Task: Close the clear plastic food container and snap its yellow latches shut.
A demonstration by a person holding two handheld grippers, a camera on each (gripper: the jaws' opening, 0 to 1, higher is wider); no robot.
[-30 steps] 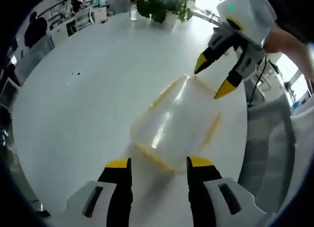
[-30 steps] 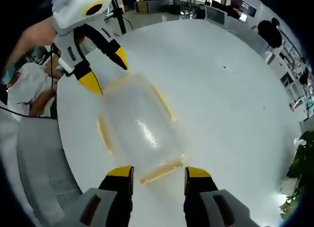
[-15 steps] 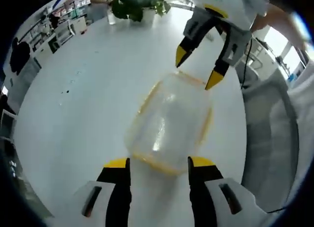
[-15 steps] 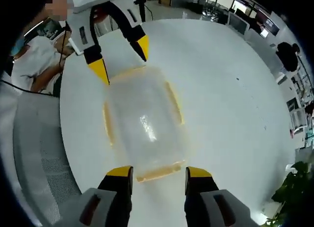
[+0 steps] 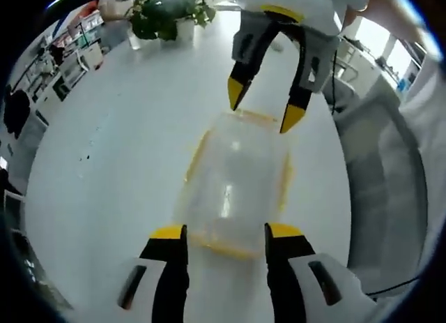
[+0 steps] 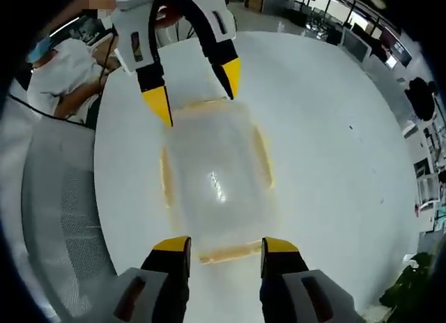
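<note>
Jaws of left gripper (image 5: 224, 234) and right gripper (image 6: 219, 243) stood apart, holding nothing. Clear container (image 5: 237, 180) with yellow latches (image 6: 230, 252) lay on white table (image 5: 118, 148), between both grippers.

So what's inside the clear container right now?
Nothing visible: through the clear container the white table shows, with only glare on the lid. Yellow latches hide a narrow strip along the edges. The left claw and right claw straddle opposite ends.
</note>
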